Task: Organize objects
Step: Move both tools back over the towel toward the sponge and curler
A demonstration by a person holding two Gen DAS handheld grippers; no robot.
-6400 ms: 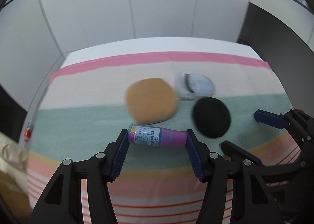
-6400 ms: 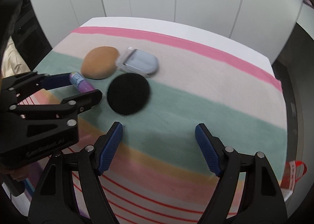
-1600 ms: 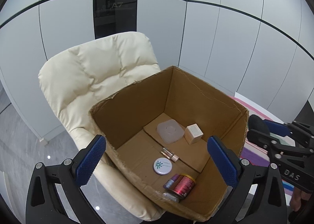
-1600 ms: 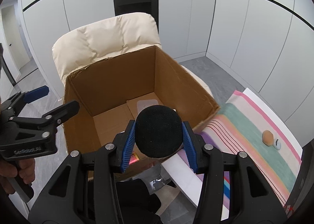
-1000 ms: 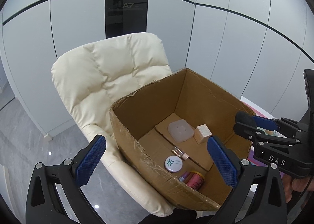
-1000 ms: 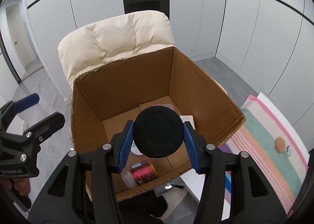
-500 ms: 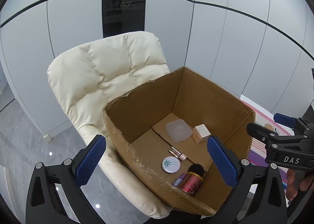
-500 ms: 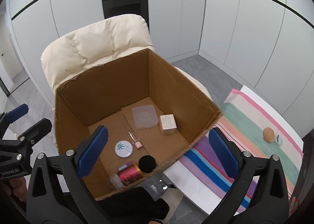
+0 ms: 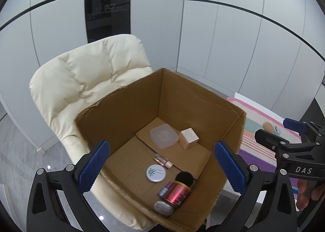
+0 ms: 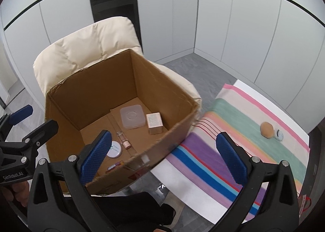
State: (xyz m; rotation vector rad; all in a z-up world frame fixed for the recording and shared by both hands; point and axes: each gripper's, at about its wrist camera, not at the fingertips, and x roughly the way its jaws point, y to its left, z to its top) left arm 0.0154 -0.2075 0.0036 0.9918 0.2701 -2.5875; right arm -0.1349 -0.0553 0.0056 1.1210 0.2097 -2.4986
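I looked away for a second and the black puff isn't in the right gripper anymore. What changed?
The right gripper let go: the black puff now lies in the box beside the red can, and that gripper has swung toward the striped cloth. The left gripper stayed open and empty; the other box items lie as before.

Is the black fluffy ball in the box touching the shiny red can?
Touching: the left wrist view shows the black ball pressed against the red can's gold end.

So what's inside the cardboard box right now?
Inside the cardboard box: a clear lidded container, small carton, vial, round white compact, black puff, red can. Near wall hides part of the floor.
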